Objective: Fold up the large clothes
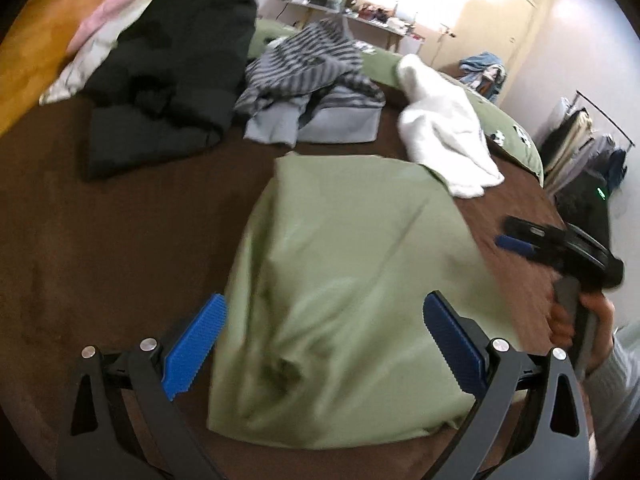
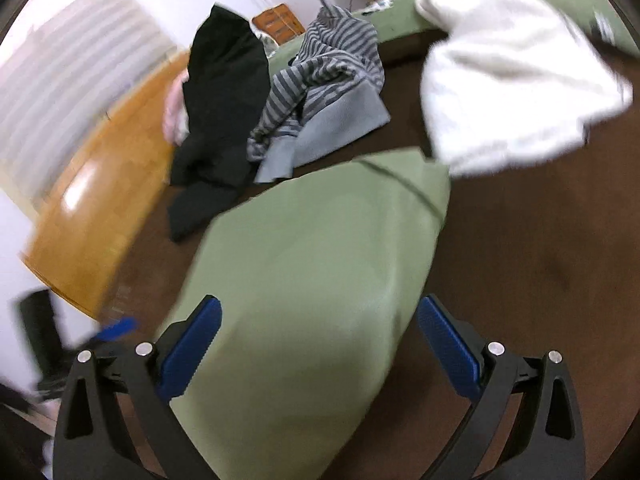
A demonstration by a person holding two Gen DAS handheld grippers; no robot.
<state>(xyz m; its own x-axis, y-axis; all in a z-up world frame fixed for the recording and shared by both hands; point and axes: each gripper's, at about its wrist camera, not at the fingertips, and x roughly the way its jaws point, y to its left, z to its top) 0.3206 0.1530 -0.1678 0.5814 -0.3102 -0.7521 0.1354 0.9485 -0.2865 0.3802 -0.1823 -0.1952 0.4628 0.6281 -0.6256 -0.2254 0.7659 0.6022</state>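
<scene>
We found the green garment (image 1: 340, 300) lying on the brown bed cover (image 1: 100, 260) as a compact folded block, with the black garment (image 1: 172, 68), the striped grey garment (image 1: 308, 64) and the white garment (image 1: 440, 120) heaped unfolded beyond it. We judged this item near complete, the step in hand being the release or final tidying of the fold; the next move would call for either a last smoothing or a reach to one of the unfolded pieces. The left gripper (image 1: 324, 344) hovered low over the near end of the green block, fingers spread wide and gripping nothing. The right gripper (image 2: 320, 348) was likewise wide apart and empty above the same block, angled in from the right side. Both views were blurred, so contact with the cloth could not be confirmed.
</scene>
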